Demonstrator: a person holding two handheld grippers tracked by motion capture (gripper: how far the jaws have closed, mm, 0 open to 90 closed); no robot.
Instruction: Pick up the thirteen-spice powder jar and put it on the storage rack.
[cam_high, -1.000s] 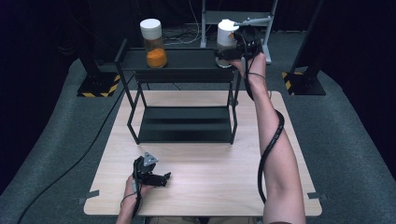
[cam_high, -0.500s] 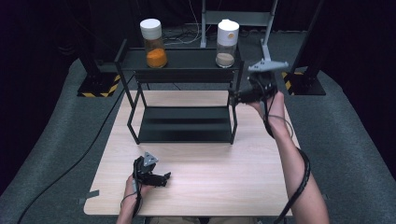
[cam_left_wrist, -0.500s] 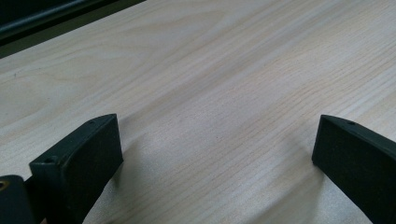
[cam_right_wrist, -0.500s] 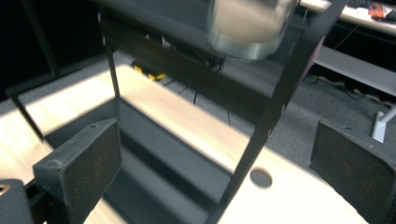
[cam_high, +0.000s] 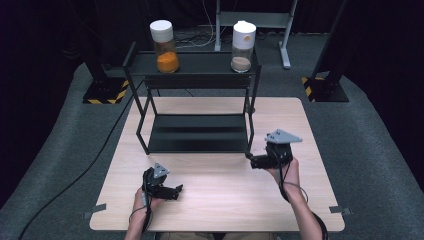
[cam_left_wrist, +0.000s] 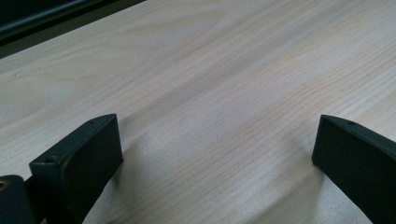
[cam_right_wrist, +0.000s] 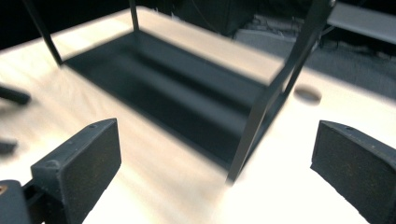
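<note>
Dark floor surrounds a pale wooden table (cam_high: 210, 200) bearing a black two-tier rack (cam_high: 195, 100). Your right gripper (cam_high: 254, 162), jaws wide and empty, sits lower right, nearer the white-lidded jar (cam_high: 243, 46) standing upright at upper centre on the top shelf. Your left gripper (cam_high: 176, 192) rests open, empty, lower left.

The table (cam_high: 215, 200) is pale wood with a smooth, matt grain. The rack (cam_high: 195, 65) looks like thin black metal, dull-finished. Both jars (cam_high: 165, 40) seem clear, glossy glass or plastic with white plastic lids. The floor covering (cam_high: 380, 150) looks like grey, rough cloth.
</note>
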